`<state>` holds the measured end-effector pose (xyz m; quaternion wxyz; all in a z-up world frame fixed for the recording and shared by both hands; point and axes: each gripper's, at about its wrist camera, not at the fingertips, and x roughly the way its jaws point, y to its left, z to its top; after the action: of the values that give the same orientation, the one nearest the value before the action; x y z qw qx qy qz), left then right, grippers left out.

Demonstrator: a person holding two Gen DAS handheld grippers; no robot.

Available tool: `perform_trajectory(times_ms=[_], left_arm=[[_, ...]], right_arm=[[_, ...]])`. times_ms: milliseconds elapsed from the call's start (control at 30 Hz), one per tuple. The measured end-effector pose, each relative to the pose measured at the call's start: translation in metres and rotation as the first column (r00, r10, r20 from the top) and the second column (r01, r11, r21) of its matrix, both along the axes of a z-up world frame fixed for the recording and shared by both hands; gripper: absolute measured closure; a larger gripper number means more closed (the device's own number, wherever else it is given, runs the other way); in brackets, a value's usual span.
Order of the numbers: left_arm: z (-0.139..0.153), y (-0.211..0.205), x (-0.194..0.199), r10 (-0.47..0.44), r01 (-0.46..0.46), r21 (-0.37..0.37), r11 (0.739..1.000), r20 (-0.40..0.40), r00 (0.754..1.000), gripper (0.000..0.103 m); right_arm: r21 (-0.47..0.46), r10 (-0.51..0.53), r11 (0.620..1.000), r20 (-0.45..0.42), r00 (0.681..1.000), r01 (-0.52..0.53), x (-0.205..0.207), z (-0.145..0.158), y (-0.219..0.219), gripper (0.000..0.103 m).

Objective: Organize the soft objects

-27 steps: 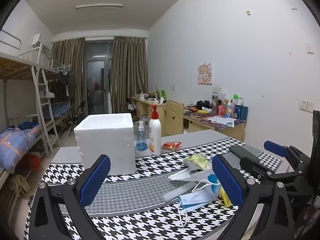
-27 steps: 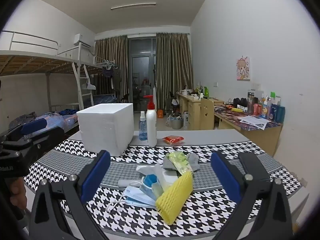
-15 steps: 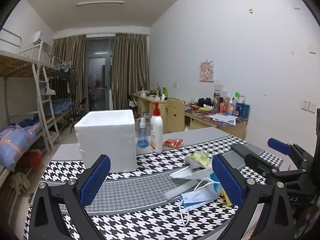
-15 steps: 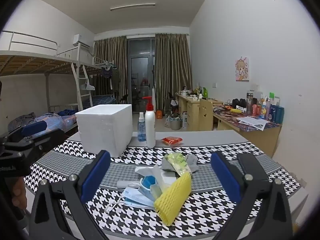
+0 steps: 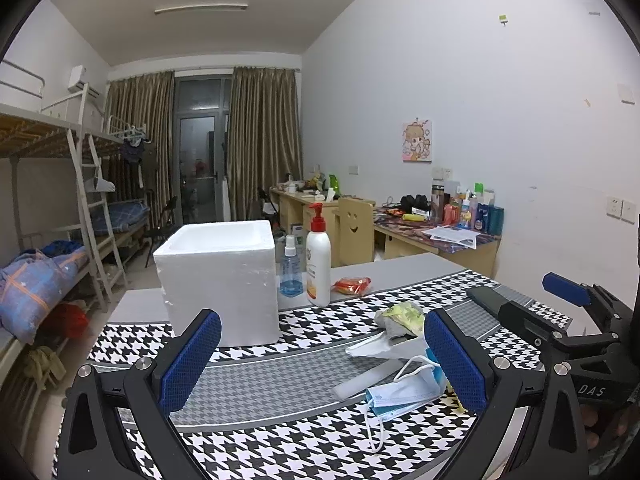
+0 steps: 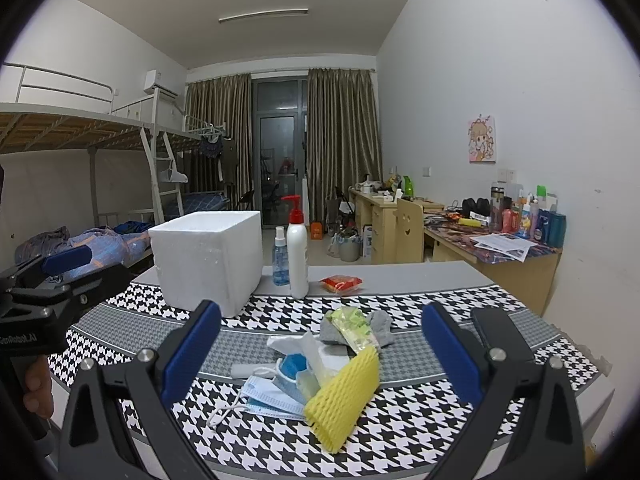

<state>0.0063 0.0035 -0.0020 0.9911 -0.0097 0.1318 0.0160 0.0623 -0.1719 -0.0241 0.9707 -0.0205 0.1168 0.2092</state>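
Two hand-held grippers hover above a houndstooth table cloth (image 6: 400, 432) in a dormitory room, both with jaws spread wide and nothing between them. The right gripper (image 6: 320, 344) faces the heap of soft objects directly; the left gripper (image 5: 320, 354) sits off to the heap's left, its jaws framing bare cloth.

Nearest in the heap lies a yellow foam net sleeve (image 6: 344, 396), with a blue face mask (image 6: 272, 398) touching it on the left, ear loops trailing loose. Just behind the sleeve sit white plastic wrapping (image 6: 304, 344), a yellow-green packet (image 6: 352, 324) and a grey cloth (image 6: 380, 326). All of it looks light, limp and easily crushed. The sleeve should spring back if pinched across its middle; the mask is best taken by its folded body, since a loop would likely slip or drag its neighbours.

Beyond the heap to the left stands a white foam box (image 6: 208, 256), open-topped, a likely destination. Just right of the box are a spray bottle (image 6: 281, 258) and a pump bottle (image 6: 298, 252), then a red packet (image 6: 340, 283).

Only the right wrist view shows the sleeve whole; in the left view a finger hides nearly all of it. The left view alone looks down into the box's hollow top.
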Motion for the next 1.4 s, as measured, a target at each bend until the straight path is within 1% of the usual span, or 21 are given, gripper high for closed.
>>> perform_trajectory(times_ms=[1033, 1267, 1400], left_arm=[[-0.001, 0.002, 0.005, 0.005, -0.006, -0.009, 1.000, -0.029, 1.000, 0.001], [-0.005, -0.001, 0.010, -0.004, 0.004, -0.010, 1.000, -0.046, 0.999, 0.001], [-0.008, -0.001, 0.017, -0.005, 0.005, -0.011, 1.000, -0.066, 0.998, 0.001]], right_arm=[[-0.001, -0.003, 1.000, -0.011, 1.000, 0.003, 0.003, 0.000, 0.000, 0.001], [-0.006, -0.006, 1.000, -0.018, 1.000, 0.006, 0.008, -0.002, 0.002, 0.001], [-0.003, -0.025, 1.000, -0.026, 0.999, 0.025, 0.013, -0.003, -0.004, 0.001]])
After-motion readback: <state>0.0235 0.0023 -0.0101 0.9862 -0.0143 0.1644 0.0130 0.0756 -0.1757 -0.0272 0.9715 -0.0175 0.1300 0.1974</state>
